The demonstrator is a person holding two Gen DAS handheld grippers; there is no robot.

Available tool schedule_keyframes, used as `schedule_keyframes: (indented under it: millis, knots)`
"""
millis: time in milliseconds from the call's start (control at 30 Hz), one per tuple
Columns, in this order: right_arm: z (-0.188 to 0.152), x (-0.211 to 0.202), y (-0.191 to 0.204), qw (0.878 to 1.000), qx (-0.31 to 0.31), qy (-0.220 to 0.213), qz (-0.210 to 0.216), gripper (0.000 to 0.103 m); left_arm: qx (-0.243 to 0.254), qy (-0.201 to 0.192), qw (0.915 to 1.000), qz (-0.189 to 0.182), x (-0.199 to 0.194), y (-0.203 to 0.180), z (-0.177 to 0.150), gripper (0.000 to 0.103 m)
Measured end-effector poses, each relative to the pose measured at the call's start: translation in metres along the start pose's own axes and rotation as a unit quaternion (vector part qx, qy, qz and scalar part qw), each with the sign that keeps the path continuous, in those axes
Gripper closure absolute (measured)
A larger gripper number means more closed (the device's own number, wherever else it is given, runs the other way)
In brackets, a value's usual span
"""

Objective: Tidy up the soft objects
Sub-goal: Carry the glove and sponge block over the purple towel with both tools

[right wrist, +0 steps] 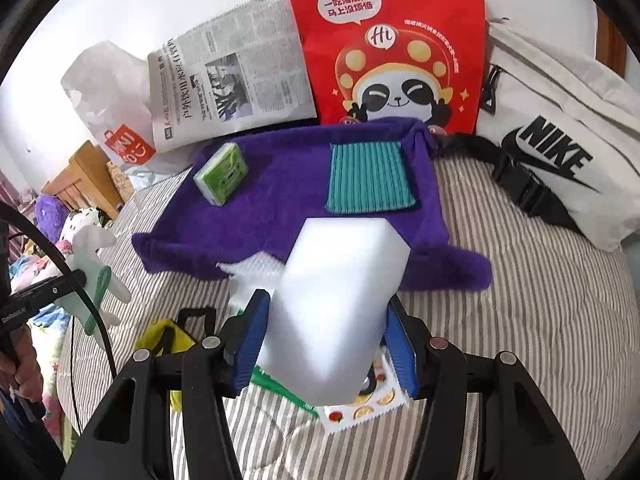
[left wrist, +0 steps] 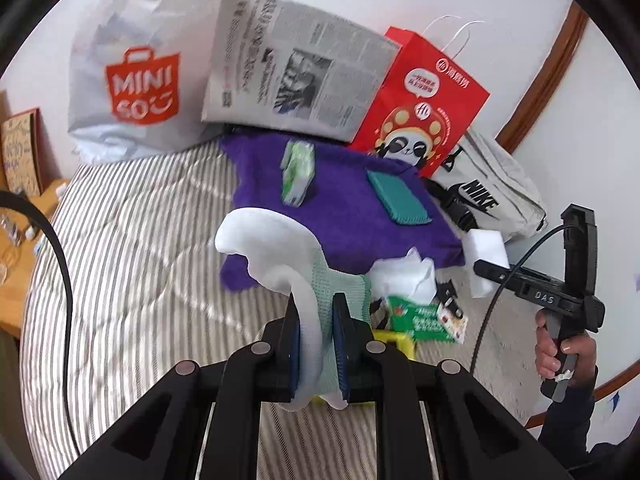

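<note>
- Your left gripper [left wrist: 316, 344] is pinching shut on the limp white-and-mint glove [left wrist: 276, 256], near the purple fleece mat [left wrist: 344, 216]; it could snag.
- Your right gripper [right wrist: 326, 344] is squeezing the white foam block [right wrist: 340, 304] half-wide above that mat; it may slip.

Green snack packet [right wrist: 280, 388] (print unreadable) mostly hidden under blurred white sponge [right wrist: 336, 312]

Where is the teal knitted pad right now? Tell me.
The teal knitted pad lies flat on the purple towel, toward its far right side in the right wrist view, just in front of the red panda bag, right of the green pack.
</note>
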State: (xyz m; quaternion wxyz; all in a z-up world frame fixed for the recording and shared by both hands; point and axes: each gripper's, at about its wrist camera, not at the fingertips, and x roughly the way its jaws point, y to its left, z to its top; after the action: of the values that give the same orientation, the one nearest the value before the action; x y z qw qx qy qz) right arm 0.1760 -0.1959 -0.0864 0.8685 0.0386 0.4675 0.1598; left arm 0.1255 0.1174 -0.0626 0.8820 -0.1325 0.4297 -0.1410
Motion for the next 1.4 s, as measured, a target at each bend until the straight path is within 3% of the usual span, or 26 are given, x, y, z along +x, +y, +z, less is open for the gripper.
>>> schedule_keyframes:
  millis: [333,633,800,1033,1400]
  knots:
    - [0.035,0.014,-0.008,1.000,-0.008,-0.014,-0.010,0.047,0.006,-0.025,0.9994,-0.026,0.031,-0.013,0.053,0.089]
    - [0.067,0.044,-0.017,1.000,-0.016,-0.023,-0.014,0.047,0.007,-0.041,0.9990,-0.016,0.071,-0.009,0.093,0.089]
    - [0.071,0.065,-0.013,1.000,-0.019,-0.017,-0.017,0.047,0.017,-0.038,0.9990,0.015,0.101,0.000,0.084,0.089]
    - [0.068,0.084,-0.008,0.999,-0.039,-0.011,-0.037,0.047,-0.005,-0.007,0.9998,0.018,0.125,0.018,0.067,0.089]
    - [0.067,0.110,-0.012,0.999,-0.027,0.023,-0.022,0.046,0.009,0.019,0.9980,0.060,0.153,0.017,0.061,0.089]
